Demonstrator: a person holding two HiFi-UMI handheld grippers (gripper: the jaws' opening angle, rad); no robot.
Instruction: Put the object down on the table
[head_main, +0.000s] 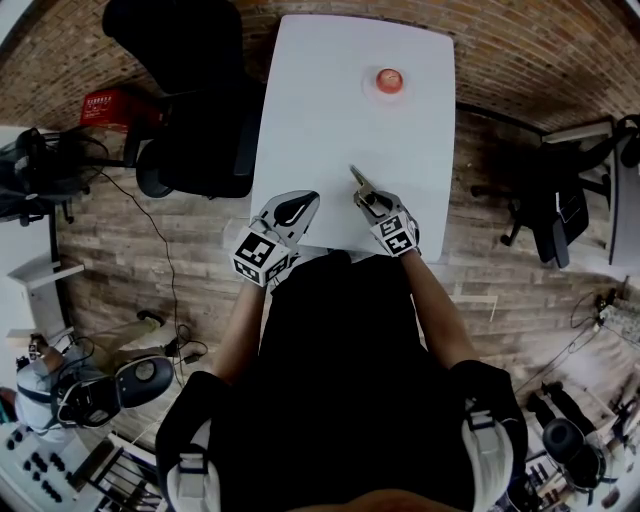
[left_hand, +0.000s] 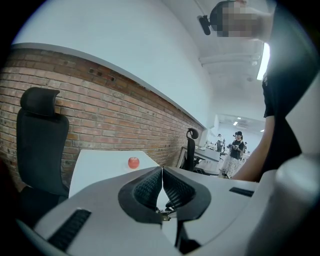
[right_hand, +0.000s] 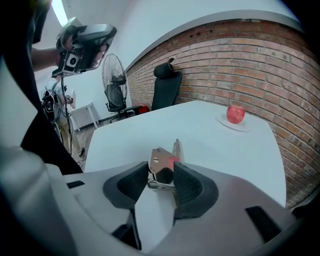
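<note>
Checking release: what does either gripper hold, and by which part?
Apparently nothing: the right gripper stands open around the metal tool, at its near end; left gripper shut, empty.

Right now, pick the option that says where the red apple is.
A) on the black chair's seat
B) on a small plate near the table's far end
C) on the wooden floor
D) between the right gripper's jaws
B: the apple sits on a small plate near the far end of the white table.

White table, red apple, silvery metal object, black chair, red-brown brick-patterned wall
</note>
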